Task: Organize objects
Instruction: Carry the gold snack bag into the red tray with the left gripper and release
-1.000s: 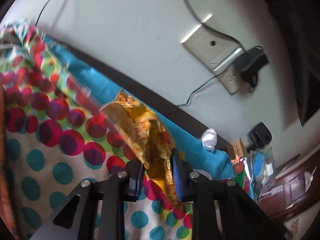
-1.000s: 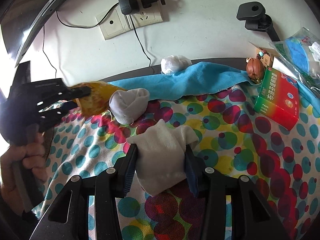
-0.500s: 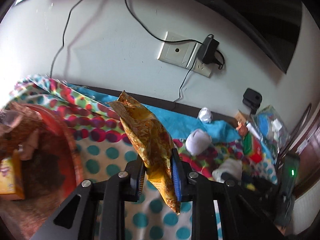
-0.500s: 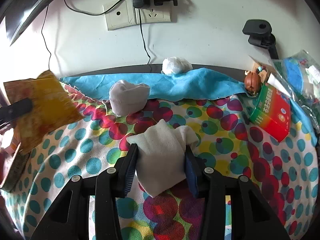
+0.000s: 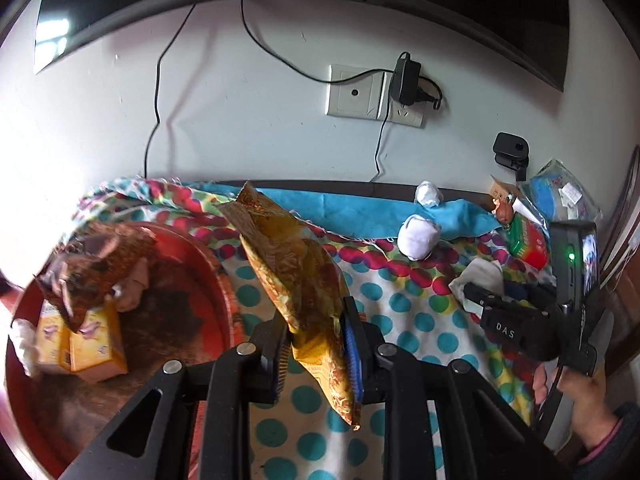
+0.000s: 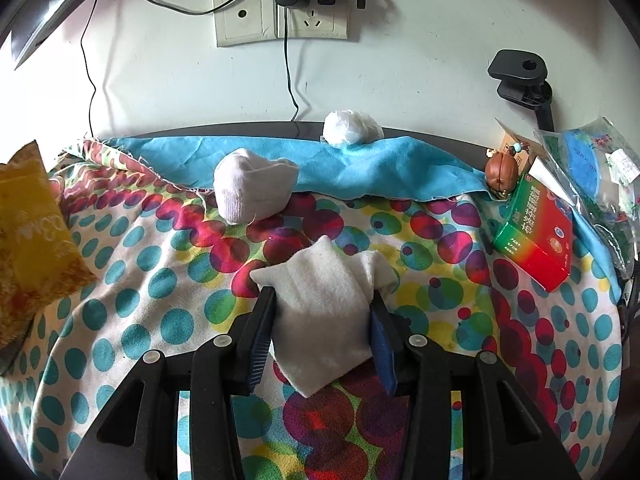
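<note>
My left gripper (image 5: pixel 316 332) is shut on a yellow snack packet (image 5: pixel 296 276) and holds it in the air beside a red tray (image 5: pixel 216 276). The packet also shows at the left edge of the right wrist view (image 6: pixel 32 236). My right gripper (image 6: pixel 322 316) is shut on a folded white cloth (image 6: pixel 324 308) just above the polka-dot cloth (image 6: pixel 160 280). A rolled white sock (image 6: pixel 252 192) lies further back. The right gripper also shows in the left wrist view (image 5: pixel 476 294).
The red tray holds yellow boxes (image 5: pixel 92 340) and a brown packet (image 5: pixel 96 264). A red-green box (image 6: pixel 536 232), a brown trinket (image 6: pixel 500 174), a plastic bag (image 6: pixel 592 168) and a white ball (image 6: pixel 350 128) lie at the back. A blue cloth (image 6: pixel 360 168) lies along the wall.
My left gripper has swung left and levelled out with the packet, so the red tray has come into view. The right gripper has held still with the white cloth.
</note>
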A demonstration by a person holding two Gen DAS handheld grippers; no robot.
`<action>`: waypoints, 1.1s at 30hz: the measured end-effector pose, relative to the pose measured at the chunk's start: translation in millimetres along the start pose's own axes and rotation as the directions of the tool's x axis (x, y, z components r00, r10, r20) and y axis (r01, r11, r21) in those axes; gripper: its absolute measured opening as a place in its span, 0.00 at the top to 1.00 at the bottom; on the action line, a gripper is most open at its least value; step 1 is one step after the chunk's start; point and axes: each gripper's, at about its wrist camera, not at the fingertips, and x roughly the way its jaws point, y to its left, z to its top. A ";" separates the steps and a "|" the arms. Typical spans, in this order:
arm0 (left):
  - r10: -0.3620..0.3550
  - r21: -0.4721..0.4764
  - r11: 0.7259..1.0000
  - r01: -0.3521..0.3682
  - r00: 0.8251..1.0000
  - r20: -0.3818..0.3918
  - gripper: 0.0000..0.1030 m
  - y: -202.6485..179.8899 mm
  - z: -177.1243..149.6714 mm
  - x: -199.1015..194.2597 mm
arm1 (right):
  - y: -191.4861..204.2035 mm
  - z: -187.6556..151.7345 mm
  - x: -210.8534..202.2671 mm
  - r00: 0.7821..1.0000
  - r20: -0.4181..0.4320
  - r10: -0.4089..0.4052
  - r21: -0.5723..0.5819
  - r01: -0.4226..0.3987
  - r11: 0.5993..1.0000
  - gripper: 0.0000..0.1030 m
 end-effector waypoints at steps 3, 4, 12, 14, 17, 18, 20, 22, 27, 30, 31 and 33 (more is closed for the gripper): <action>0.034 0.022 0.999 -0.034 0.999 0.026 0.77 1.6 2.7 -10.5 | 0.7 0.2 1.3 1.000 -0.005 -0.007 -0.005 0.007 1.000 0.60; 0.044 0.026 0.999 -0.045 0.998 0.036 0.77 3.1 4.1 -14.3 | 0.9 0.0 1.7 1.000 -0.007 -0.009 -0.005 0.009 1.000 0.60; 0.106 0.024 0.994 -0.108 0.993 0.053 0.77 21.8 8.7 -27.5 | 3.2 -0.3 3.0 1.000 -0.013 -0.025 -0.018 0.025 1.000 0.59; 0.121 0.015 0.992 -0.122 0.991 0.057 0.77 29.7 9.6 -29.7 | 3.3 -0.1 3.1 1.000 -0.013 -0.026 -0.020 0.026 0.999 0.59; 0.135 -0.001 0.991 -0.136 0.989 0.054 0.77 40.9 10.0 -30.4 | 3.6 -0.2 3.1 1.000 -0.013 -0.026 -0.019 0.026 0.999 0.59; 0.144 -0.010 0.990 -0.143 0.988 0.051 0.77 45.5 10.2 -29.8 | 3.8 -0.1 3.2 1.000 -0.013 -0.028 -0.020 0.027 0.999 0.59; 0.154 -0.021 0.988 -0.153 0.987 0.046 0.77 52.6 9.8 -28.5 | 3.7 -0.1 3.4 0.999 -0.014 -0.030 -0.023 0.029 0.999 0.59; 0.175 -0.027 0.984 -0.174 0.984 0.039 0.77 58.9 9.1 -26.2 | 3.6 -0.1 4.0 0.999 -0.014 -0.031 -0.024 0.031 0.999 0.58; 0.181 -0.059 0.982 -0.179 0.983 0.027 0.77 74.9 8.7 -22.5 | 3.7 -0.1 4.2 0.999 -0.014 -0.032 -0.024 0.032 0.999 0.58; 0.189 -0.069 0.980 -0.187 0.982 0.027 0.77 82.6 9.0 -22.0 | 4.0 0.0 3.9 0.999 -0.014 -0.031 -0.023 0.031 0.999 0.58; 0.207 -0.067 0.976 -0.205 0.978 0.024 0.77 86.0 8.8 -21.8 | 4.3 0.0 3.8 0.999 -0.014 -0.032 -0.023 0.031 0.999 0.58; 0.213 -0.083 0.974 -0.211 0.977 0.021 0.77 95.2 9.3 -21.3 | 4.1 0.0 3.9 0.999 -0.015 -0.034 -0.024 0.033 0.999 0.58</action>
